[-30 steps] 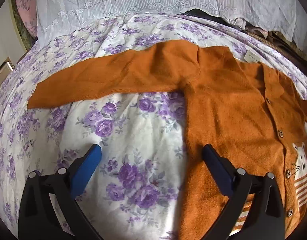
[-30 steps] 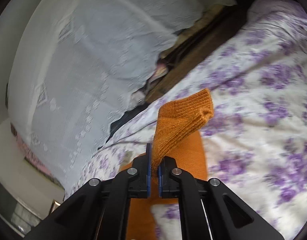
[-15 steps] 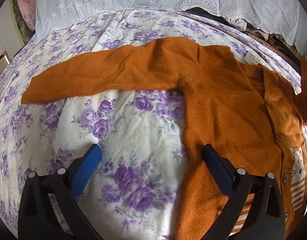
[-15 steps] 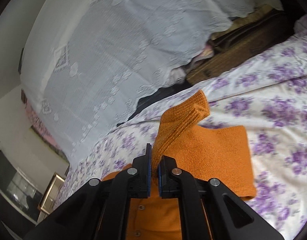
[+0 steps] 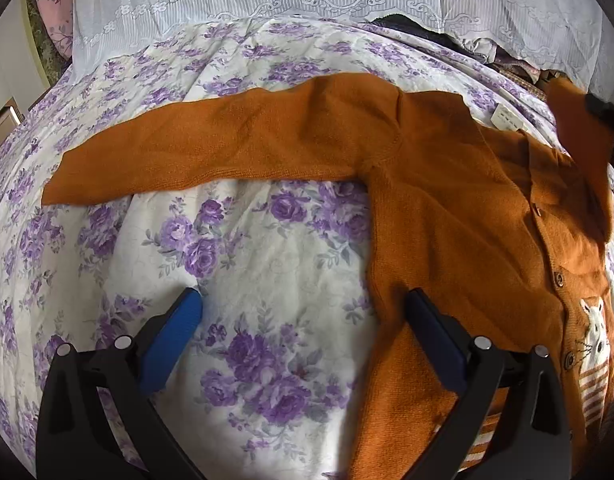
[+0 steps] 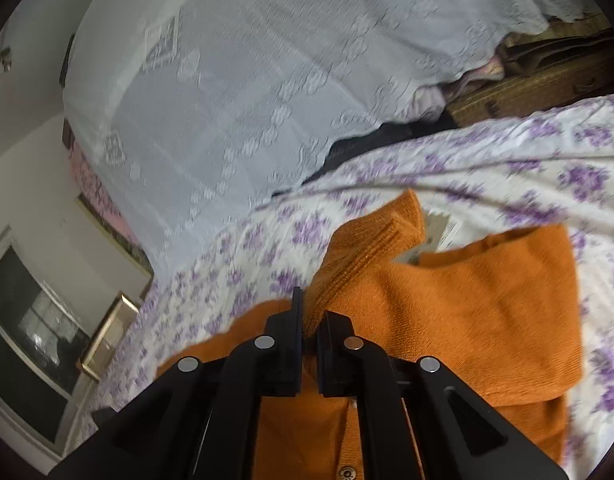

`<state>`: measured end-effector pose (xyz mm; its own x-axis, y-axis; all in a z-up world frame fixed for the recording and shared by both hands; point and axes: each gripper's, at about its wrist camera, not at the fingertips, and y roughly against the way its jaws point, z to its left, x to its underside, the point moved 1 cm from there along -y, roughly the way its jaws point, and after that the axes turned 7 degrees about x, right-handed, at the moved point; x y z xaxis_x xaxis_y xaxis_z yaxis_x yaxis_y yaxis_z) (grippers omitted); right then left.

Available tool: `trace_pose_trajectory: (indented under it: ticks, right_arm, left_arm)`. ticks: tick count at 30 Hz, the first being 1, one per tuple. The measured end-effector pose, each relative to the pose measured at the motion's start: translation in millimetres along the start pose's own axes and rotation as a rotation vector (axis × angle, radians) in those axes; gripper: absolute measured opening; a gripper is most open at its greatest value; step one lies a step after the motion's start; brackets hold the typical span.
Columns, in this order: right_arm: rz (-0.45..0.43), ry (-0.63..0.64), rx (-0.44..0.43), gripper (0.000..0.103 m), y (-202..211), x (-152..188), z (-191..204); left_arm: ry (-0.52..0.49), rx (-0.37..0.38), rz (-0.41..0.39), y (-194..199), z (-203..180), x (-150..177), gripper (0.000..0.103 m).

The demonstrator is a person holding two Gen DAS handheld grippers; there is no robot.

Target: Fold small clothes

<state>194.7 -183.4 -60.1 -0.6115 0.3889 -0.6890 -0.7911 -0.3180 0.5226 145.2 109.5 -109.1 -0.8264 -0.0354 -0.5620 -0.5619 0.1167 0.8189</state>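
moved: right gripper has swung its cuff over the cardigan chest | grip: clamped on cuff; left gripper wide open, holding nothing, at cardigan's side | progress: other sleeve still flat on bedspread, so early days

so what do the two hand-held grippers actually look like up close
Both are alike: the left hand-held gripper has two matte black angular plastic fingers with cut-out slots, round silver screw heads, and flat blue pads on the inner faces. The right hand-held gripper shows the same black frame and silver screws. No cables, markings or sleeves show.
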Motion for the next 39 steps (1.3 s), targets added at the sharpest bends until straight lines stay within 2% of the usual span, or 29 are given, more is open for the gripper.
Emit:
trace_pose_trajectory:
  ticks: [5,7,8,9,11,12,13,14,16,20,24,25,26,28,29,31,34,37,39]
  right_arm:
    - [0.087,0.087,0.049,0.006,-31,26,13]
    - [0.133,0.159,0.110,0.006,-46,37,19]
    - [0.160,0.186,0.136,0.009,-53,41,20]
    - [0.209,0.212,0.166,0.010,-64,47,20]
    - [0.256,0.223,0.175,0.021,-73,54,17]
    - [0.262,0.224,0.165,0.022,-73,54,17]
    - [0.263,0.226,0.158,0.031,-70,53,17]
    - [0.265,0.230,0.150,0.045,-67,53,19]
    - [0.259,0.262,0.110,0.053,-54,51,27]
    - [0.200,0.384,0.090,0.054,-20,50,41]
    - [0.092,0.388,0.172,0.053,13,32,23]
    - [0.058,0.377,0.215,0.051,21,24,12]
    - [0.043,0.360,0.240,0.042,25,17,1]
    - [0.040,0.291,0.259,0.029,32,0,-26]
    - [0.043,0.250,0.259,0.026,33,-7,-39]
    - [0.050,0.179,0.246,0.024,34,-19,-61]
    - [0.060,0.117,0.218,0.024,25,-29,-80]
    - [0.080,0.070,0.190,0.026,9,-33,-91]
    - [0.112,0.046,0.201,0.023,-5,-30,-102]
  left_arm:
    - [0.001,0.000,-0.001,0,1,0,0.099]
    - [0.001,0.000,-0.001,0,1,0,0.099]
    - [0.001,0.001,-0.001,0,1,0,0.099]
    - [0.000,0.001,-0.001,0,1,0,0.099]
    - [0.002,0.003,-0.001,0,1,0,0.099]
    - [0.004,0.004,0.000,0,1,0,0.099]
    - [0.005,0.006,0.000,-1,1,0,0.099]
    - [0.006,0.008,0.000,-1,2,-1,0.099]
    - [0.009,0.012,0.001,-2,2,-2,0.099]
    - [0.007,0.022,0.001,-2,3,-3,0.099]
    - [0.010,0.054,-0.013,6,8,-3,0.099]
    - [0.014,0.071,-0.014,10,9,-4,0.098]
    - [0.016,0.080,-0.014,14,10,-5,0.099]
    - [0.016,0.087,-0.033,25,7,-11,0.098]
    - [0.002,0.091,-0.048,30,2,-14,0.098]
    - [-0.081,0.075,-0.081,42,-23,-23,0.098]
    - [-0.258,-0.008,-0.102,40,-79,-40,0.098]
    - [-0.319,-0.040,-0.126,22,-116,-58,0.098]
    - [-0.347,-0.027,-0.100,-10,-139,-68,0.098]
